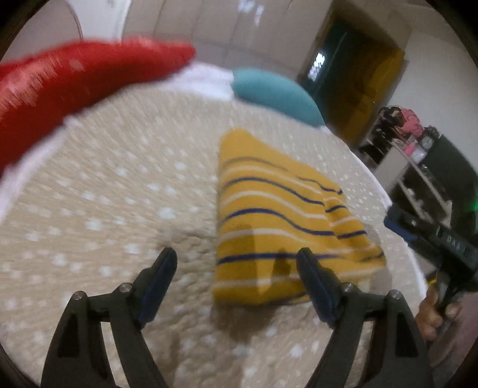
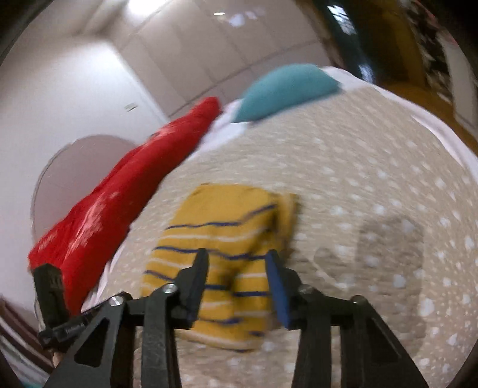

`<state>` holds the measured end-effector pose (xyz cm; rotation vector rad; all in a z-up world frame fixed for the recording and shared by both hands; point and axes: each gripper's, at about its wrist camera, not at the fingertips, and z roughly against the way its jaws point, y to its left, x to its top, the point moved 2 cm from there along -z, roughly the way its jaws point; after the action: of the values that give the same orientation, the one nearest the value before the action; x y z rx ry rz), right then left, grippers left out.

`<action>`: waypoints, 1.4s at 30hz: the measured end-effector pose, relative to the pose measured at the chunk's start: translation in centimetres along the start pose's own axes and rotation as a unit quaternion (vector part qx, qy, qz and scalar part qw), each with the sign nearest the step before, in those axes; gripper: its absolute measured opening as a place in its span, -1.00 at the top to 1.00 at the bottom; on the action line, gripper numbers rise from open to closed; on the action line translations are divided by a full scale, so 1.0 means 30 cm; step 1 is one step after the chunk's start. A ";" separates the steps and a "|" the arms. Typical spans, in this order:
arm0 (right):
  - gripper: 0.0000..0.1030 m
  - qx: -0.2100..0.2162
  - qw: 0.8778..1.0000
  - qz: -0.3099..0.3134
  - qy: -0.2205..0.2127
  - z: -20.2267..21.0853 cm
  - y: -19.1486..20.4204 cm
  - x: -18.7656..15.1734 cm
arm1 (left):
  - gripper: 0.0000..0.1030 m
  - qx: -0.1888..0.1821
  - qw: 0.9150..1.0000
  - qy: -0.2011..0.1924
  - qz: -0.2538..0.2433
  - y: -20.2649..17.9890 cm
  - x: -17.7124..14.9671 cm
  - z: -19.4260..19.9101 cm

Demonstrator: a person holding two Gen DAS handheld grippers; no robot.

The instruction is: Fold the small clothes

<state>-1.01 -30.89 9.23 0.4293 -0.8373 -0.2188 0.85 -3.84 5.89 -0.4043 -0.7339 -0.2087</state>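
Dotted quilt [image 1: 104,194] under folded striped top [image 1: 269,209]: soft, light, floppy; best pinched at corners. Left gripper [image 1: 236,268] wide apart, right gripper [image 2: 237,268] narrower, both empty.

Pale panelled wardrobe [image 1: 227,27], dark doorway [image 1: 355,83], possibly cluttered shelves [image 1: 415,167].

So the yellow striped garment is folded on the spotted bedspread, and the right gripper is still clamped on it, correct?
Not quite. The yellow striped garment does lie folded on the spotted bedspread, but the right gripper is not clamped on it: the right wrist view shows its jaws apart above the cloth, gripping nothing.
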 end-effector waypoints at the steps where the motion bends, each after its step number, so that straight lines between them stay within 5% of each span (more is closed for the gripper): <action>1: 0.21 0.013 1.000 0.012 0.007 -0.009 0.038 -0.009 | -0.59 0.014 1.000 -0.019 -0.008 -0.005 -0.016 0.044; 4: 0.21 0.016 0.999 0.016 0.032 -0.103 0.091 -0.035 | -0.72 0.065 0.995 -0.076 -0.020 -0.008 -0.022 0.163; 8: 0.18 -0.125 0.991 0.001 0.038 -0.200 0.014 -0.079 | -1.00 0.151 0.971 -0.183 -0.014 0.028 -0.027 0.345; 11: 0.17 -0.098 0.995 -0.025 0.012 -0.124 0.014 -0.106 | -1.00 0.154 0.964 -0.215 -0.010 0.052 -0.033 0.416; 14: 0.15 -0.092 0.995 0.017 -0.029 -0.041 0.122 -0.131 | -1.00 0.117 0.970 -0.212 0.008 0.062 -0.045 0.433; 16: 0.04 -0.086 0.994 0.052 -0.036 -0.034 0.198 -0.158 | -1.00 0.132 0.966 -0.223 0.004 0.046 -0.061 0.436; 21: 0.02 -0.111 0.989 0.092 0.044 -0.211 0.258 -0.283 | -1.00 0.178 0.949 -0.257 -0.038 -0.019 -0.086 0.465; 24: 0.00 -0.115 0.990 0.076 0.040 -0.191 0.246 -0.349 | -1.00 0.206 0.938 -0.276 -0.034 -0.026 -0.100 0.497; 30: -0.21 -0.110 0.990 0.074 0.051 -0.026 0.224 -0.472 | -1.00 0.178 0.949 -0.259 -0.033 -0.047 -0.119 0.533; 37: -0.27 -0.135 0.990 0.024 0.014 0.169 0.137 -0.481 | -1.00 0.177 0.940 -0.290 -0.040 -0.114 -0.138 0.636; 42: -0.37 -0.145 0.989 0.029 -0.004 0.220 0.154 -0.459 | -1.00 0.139 0.953 -0.267 -0.039 -0.143 -0.134 0.665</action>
<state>-14.90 -23.78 5.99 0.1310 -0.8105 -0.2847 -15.57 1.01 17.73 -0.1570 -1.2968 -0.0651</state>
